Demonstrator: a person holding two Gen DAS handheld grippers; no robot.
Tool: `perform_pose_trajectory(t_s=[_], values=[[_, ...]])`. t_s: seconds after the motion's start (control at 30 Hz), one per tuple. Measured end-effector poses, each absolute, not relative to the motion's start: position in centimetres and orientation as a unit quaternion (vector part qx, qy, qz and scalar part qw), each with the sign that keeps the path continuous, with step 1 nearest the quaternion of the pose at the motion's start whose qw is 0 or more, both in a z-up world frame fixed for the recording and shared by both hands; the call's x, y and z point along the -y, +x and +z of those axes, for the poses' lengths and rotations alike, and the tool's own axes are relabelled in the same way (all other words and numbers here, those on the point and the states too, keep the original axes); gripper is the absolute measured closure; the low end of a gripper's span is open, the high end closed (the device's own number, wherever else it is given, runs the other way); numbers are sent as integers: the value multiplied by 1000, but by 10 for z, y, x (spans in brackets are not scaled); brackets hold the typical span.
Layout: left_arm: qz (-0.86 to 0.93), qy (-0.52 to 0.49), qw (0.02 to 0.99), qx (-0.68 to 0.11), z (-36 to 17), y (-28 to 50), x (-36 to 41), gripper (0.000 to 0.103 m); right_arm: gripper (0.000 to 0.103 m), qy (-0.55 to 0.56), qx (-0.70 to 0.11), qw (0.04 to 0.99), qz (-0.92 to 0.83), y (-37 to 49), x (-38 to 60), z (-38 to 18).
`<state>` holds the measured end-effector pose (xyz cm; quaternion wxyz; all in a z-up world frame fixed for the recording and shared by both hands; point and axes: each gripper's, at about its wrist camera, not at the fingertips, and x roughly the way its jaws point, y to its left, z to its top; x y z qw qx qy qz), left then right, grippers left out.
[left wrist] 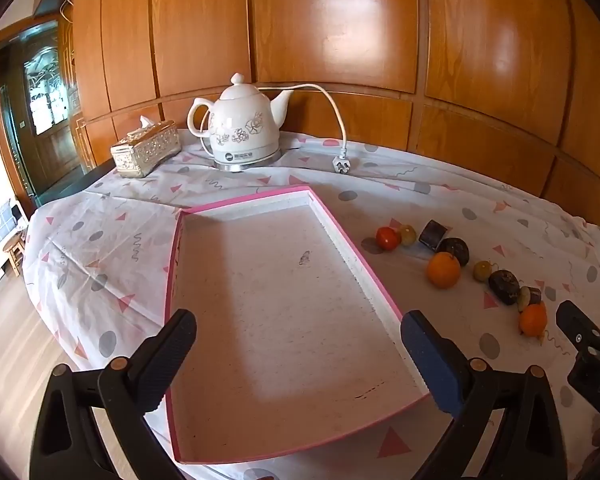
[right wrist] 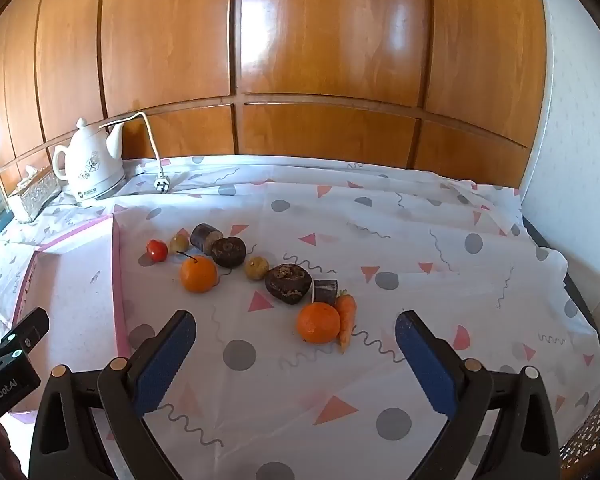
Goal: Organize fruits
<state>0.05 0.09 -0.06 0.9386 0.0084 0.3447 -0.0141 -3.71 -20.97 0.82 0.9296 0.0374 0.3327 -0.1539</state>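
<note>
The fruits lie in a loose line on the worktop [right wrist: 380,240], just ahead of the right claw [right wrist: 296,346]: the nearest orange [right wrist: 318,323] sits a little beyond its wide-spread fingers, touching a small carrot [right wrist: 346,318], with a dark lumpy piece [right wrist: 289,283], a second orange [right wrist: 198,274], small yellowish fruits and a red tomato [right wrist: 157,250] trailing away to the claw's far left. The pink-rimmed tray [left wrist: 356,240] lies directly ahead of and under the left claw [left wrist: 300,356], which also stands fully open and holds nothing.

Judging by this, the sorting has not begun: the tray's floor is bare and every piece is outside it, so all the moving is left.

The left wrist view alone shows the whole tray and that it is empty; the right wrist view catches only its near corner. The right view alone makes the carrot plain. Beyond the tray, a white kettle [left wrist: 244,128] and a tissue box [left wrist: 146,152] stand by the wood-panelled wall.
</note>
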Motion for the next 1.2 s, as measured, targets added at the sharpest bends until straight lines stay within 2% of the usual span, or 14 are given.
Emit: perform_pose_trajectory(t_s=[0.2,1.2], values=[[-16,4,936,-351,-13,1,-17,0,1,19,-346,925,-154,-32,202,10],[-15,-5,939,-343,1,-2,-9,0,1,21,-344,927,-151,-34,205,1]])
